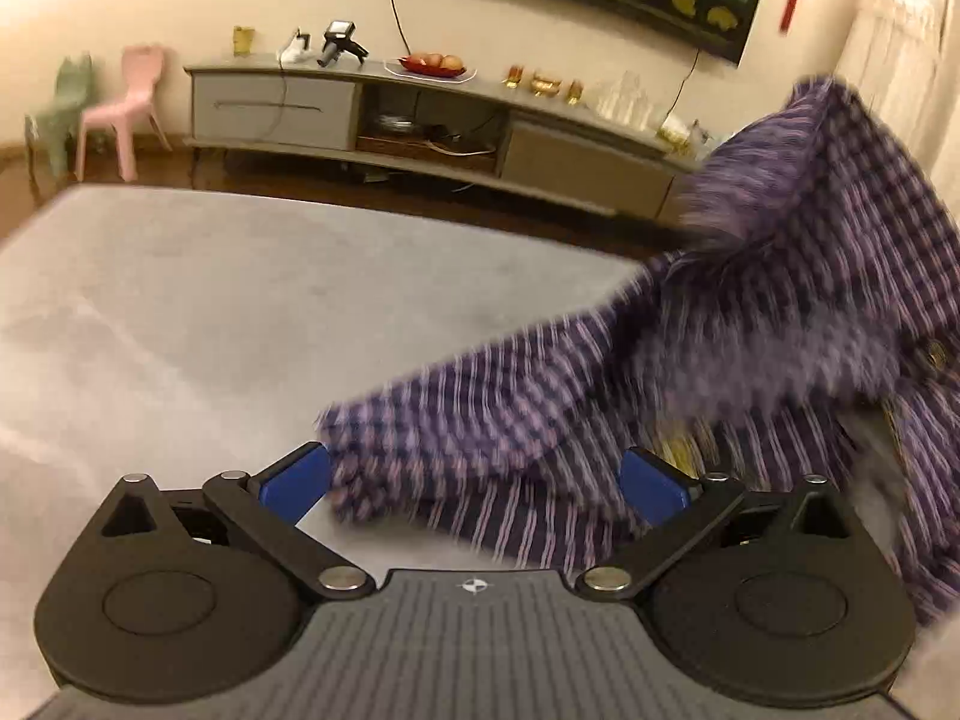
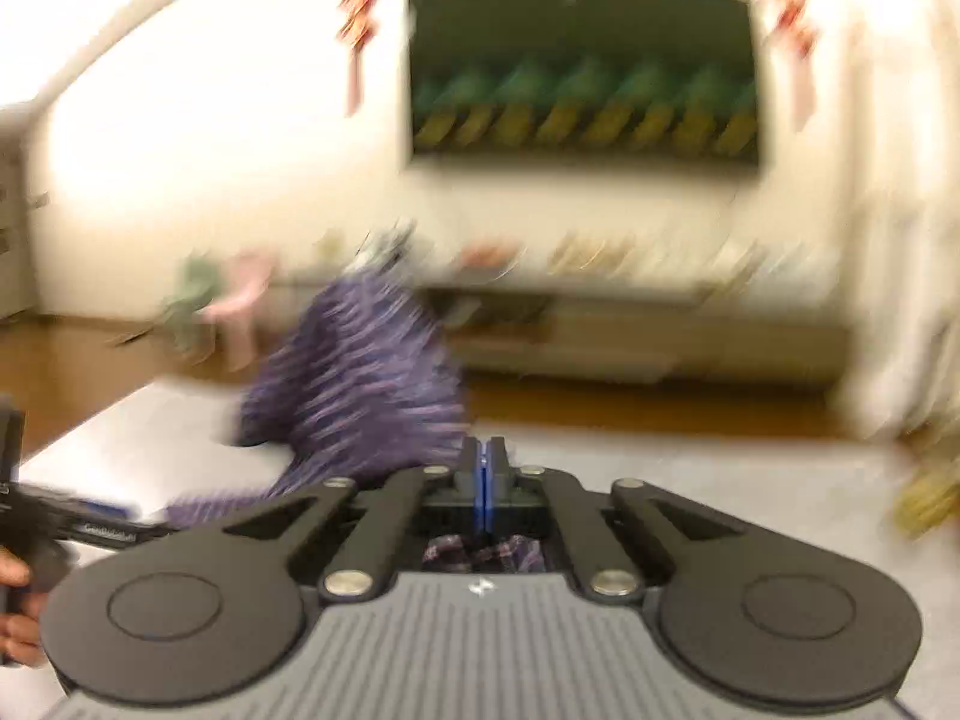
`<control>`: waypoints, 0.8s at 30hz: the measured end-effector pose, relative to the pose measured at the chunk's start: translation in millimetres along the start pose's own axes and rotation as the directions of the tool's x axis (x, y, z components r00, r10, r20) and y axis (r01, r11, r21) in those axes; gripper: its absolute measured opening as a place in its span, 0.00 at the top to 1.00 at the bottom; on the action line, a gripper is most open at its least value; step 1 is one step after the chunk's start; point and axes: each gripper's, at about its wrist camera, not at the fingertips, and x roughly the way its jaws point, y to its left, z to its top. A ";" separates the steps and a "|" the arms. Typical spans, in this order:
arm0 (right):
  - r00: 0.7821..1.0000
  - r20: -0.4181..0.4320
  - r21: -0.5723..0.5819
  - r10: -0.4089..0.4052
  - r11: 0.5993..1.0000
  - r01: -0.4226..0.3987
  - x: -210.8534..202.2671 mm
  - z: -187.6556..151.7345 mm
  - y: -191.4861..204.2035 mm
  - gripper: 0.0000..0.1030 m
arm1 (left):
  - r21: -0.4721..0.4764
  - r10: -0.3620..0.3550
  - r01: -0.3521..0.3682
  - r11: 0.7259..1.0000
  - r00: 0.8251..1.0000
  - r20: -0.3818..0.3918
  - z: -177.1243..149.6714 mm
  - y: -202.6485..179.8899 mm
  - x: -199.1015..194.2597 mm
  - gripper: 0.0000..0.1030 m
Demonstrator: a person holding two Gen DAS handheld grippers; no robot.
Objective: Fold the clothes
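Left wrist view: the left gripper (image 1: 474,483) stands with its jaws spread wide, blue pads (image 1: 300,480) on either side of a low end of the purple checked shirt (image 1: 750,324). That end, which looks like a sleeve or a hem corner, lies on the grey worktop (image 1: 180,300) between the pads, but neither pad presses on it. The rest of the shirt rises steeply to the upper right, lifted clear of the worktop and blurred. Beyond stand a low TV cabinet (image 1: 420,114) and a pink child's chair (image 1: 129,102).

Right wrist view: the right gripper (image 2: 483,480) has its jaws closed, the blue pads meeting. Checked cloth shows just beneath them in the gripper's throat, so I judge it is pinching the shirt (image 2: 354,384), which bunches up ahead and to the left. The picture is heavily smeared. At the left edge a hand (image 2: 15,600) holds the other gripper's handle.

Judged step: opening the shirt out for folding, one end raised by the right gripper. The next move calls for the left jaws to close on the loose end between them, so both hands can stretch the shirt and lay it flat.
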 end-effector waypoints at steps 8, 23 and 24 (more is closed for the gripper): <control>0.946 -0.282 0.041 -0.159 0.983 0.177 56.8 -63.9 -44.9 0.38 | 0.109 -0.176 0.178 0.978 0.984 -0.032 -20.7 -38.5 25.2 0.01; 0.870 -0.479 -0.190 0.119 0.953 -0.235 56.4 -100.7 57.4 0.91 | 0.350 -0.135 0.080 0.933 0.982 0.136 -26.2 -107.5 32.8 0.02; 0.864 -0.490 -0.196 0.116 0.951 -0.239 57.2 -104.1 60.3 0.92 | 0.376 -0.121 0.066 0.924 0.985 0.123 -28.5 -114.5 38.9 0.15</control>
